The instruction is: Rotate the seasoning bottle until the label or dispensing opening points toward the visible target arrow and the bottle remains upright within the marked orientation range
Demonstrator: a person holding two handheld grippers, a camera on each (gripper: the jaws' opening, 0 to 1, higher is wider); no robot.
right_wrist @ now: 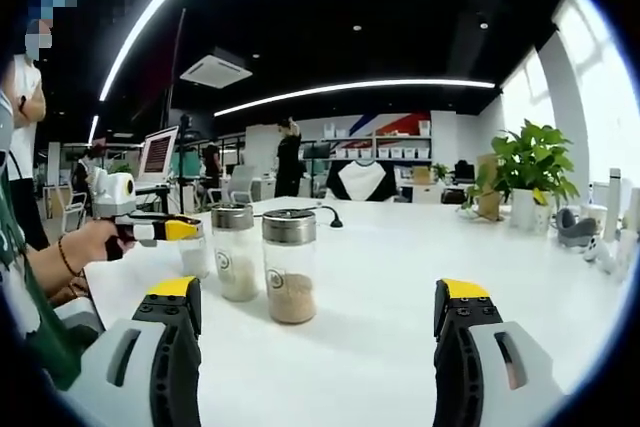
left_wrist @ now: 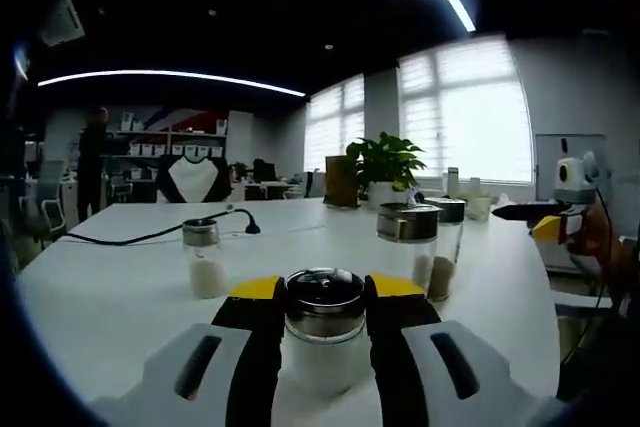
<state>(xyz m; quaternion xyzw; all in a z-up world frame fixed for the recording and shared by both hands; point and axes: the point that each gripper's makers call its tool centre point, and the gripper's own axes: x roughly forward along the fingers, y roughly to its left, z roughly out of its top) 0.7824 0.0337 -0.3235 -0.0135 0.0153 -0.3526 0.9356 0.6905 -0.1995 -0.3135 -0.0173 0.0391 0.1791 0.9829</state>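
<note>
Two black, yellow-tipped jaws of the left gripper (left_wrist: 325,312) close on a seasoning bottle (left_wrist: 323,332) in the left gripper view, pressing its glass sides as it stands upright on the white table (left_wrist: 120,287). In the right gripper view, the right gripper (right_wrist: 325,312) gapes wide and holds nothing, with two more shakers (right_wrist: 265,262) standing just beyond its fingertips.

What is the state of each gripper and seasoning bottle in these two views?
Left gripper: shut on held seasoning bottle.
Held seasoning bottle: upright, capped, between the jaws.
Right gripper: open, holding nothing.
Brown-spice bottle: upright, capped, part full.
White-spice bottle: upright, capped, beside it.
Small bottle: upright, capped, standing apart.
</note>
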